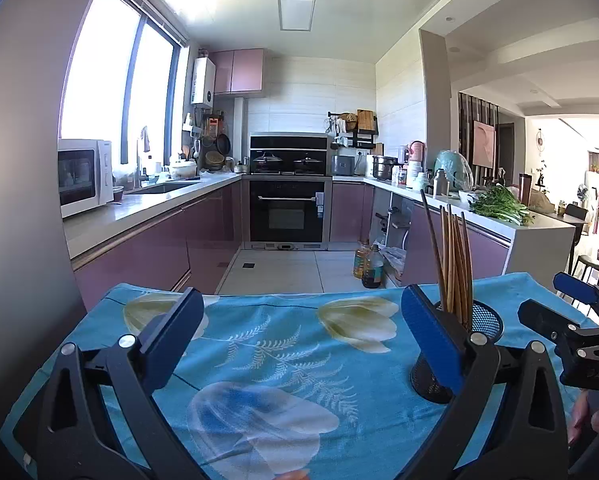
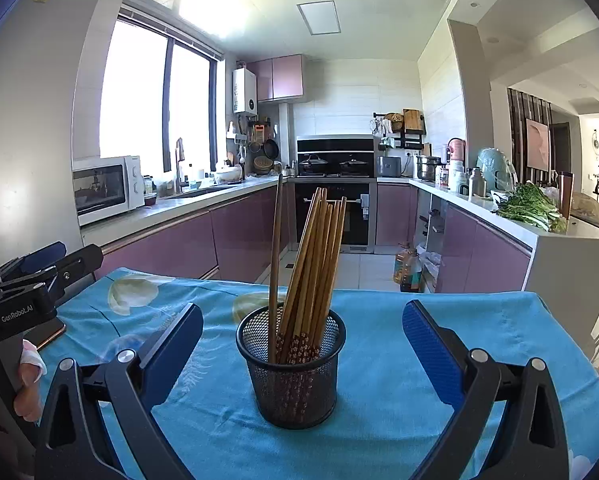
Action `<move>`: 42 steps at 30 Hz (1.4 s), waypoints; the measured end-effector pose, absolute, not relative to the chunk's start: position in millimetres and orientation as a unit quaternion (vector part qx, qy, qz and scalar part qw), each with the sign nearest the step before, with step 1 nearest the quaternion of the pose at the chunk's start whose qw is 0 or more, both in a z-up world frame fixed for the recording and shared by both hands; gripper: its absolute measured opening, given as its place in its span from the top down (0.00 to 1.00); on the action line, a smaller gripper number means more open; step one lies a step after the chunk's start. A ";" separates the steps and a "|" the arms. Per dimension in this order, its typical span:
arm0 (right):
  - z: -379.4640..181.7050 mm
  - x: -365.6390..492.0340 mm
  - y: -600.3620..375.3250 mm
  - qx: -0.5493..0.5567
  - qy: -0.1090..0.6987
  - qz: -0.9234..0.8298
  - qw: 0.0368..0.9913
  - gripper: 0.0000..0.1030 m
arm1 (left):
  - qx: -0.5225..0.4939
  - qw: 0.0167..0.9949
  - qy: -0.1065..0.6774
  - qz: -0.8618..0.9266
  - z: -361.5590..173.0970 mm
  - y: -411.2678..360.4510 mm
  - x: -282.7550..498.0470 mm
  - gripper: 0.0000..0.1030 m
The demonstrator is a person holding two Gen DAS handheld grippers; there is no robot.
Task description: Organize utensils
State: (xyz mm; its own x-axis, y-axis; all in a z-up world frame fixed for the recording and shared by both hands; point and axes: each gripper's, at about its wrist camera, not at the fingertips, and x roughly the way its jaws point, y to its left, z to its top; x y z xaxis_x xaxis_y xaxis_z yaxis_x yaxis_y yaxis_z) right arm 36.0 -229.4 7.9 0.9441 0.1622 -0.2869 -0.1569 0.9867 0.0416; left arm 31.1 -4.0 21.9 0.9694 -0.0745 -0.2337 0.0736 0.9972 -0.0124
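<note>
On the blue cloth (image 2: 379, 420): chopsticks (image 2: 311, 264) gathered in mesh cup (image 2: 291, 384) | left gripper (image 1: 299, 340) and right gripper (image 2: 301, 344) spread wide, empty | sorting looks finished; next, back away.

Table with blue floral cloth (image 2: 399, 360); black mesh holder (image 2: 295, 384) of chopsticks (image 2: 315, 264) standing upright mid-cloth, phone (image 2: 51, 334) far left.

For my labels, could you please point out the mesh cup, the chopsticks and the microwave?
mesh cup (image 2: 295, 392): right wrist view, front wall.
chopsticks (image 2: 313, 264): right wrist view, mid-shafts.
microwave (image 2: 103, 190): right wrist view, door.
</note>
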 end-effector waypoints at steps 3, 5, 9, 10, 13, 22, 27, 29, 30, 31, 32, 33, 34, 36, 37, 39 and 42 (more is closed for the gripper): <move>6.9 32.0 -228.2 0.011 0.141 0.076 0.987 0.06 | -0.003 0.993 0.115 -0.026 21.2 -0.3 25.6 0.05; 6.9 30.2 -228.0 0.010 0.139 0.074 0.988 0.06 | -0.003 0.993 0.112 -0.022 21.0 1.7 22.4 0.05; 6.8 27.1 -226.1 0.009 0.134 0.070 0.988 0.06 | 0.002 0.994 0.111 -0.017 21.3 2.7 18.4 0.05; 6.9 26.6 -226.0 0.009 0.134 0.070 0.989 0.06 | 0.004 0.994 0.110 -0.016 21.5 2.4 17.0 0.05; 7.8 26.1 -227.0 0.011 0.131 0.066 0.989 0.06 | 0.006 0.994 0.109 -0.016 21.5 2.0 15.4 0.05; 9.3 23.3 -225.5 0.007 0.124 0.063 0.990 0.06 | 0.012 0.994 0.105 -0.012 21.9 1.0 11.9 0.05; 9.7 22.1 -224.1 0.005 0.122 0.062 0.991 0.06 | 0.012 0.995 0.102 -0.010 22.4 1.4 11.2 0.05; 9.8 22.0 -224.3 0.006 0.122 0.063 0.991 0.06 | 0.012 0.995 0.102 -0.011 22.3 1.6 11.0 0.05; 9.8 21.9 -224.3 0.006 0.122 0.063 0.991 0.06 | 0.012 0.995 0.102 -0.009 22.5 1.6 10.9 0.05; 9.8 21.9 -224.3 0.006 0.122 0.063 0.991 0.06 | 0.012 0.995 0.102 -0.010 22.7 1.9 10.7 0.05; 9.9 22.1 -224.2 0.005 0.123 0.062 0.990 0.06 | 0.011 0.994 0.104 -0.011 23.1 2.1 10.6 0.05; 10.0 22.3 -223.9 0.005 0.123 0.062 0.990 0.06 | 0.011 0.994 0.105 -0.013 23.0 1.8 10.5 0.05; 10.2 22.3 -223.8 0.006 0.123 0.063 0.990 0.06 | 0.010 0.994 0.105 -0.013 23.8 1.9 10.3 0.05; 10.3 22.1 -224.1 0.006 0.121 0.062 0.991 0.06 | 0.011 0.994 0.105 -0.012 24.3 1.8 9.8 0.05; 10.4 22.6 -223.9 0.006 0.121 0.063 0.991 0.06 | 0.011 0.994 0.105 -0.011 24.3 1.8 9.8 0.05; 9.9 23.1 -222.8 0.006 0.121 0.063 0.991 0.06 | 0.010 0.994 0.105 -0.012 24.4 1.9 9.9 0.05; 10.1 23.5 -221.4 0.004 0.121 0.064 0.991 0.06 | 0.011 0.994 0.106 -0.012 24.5 2.1 10.0 0.05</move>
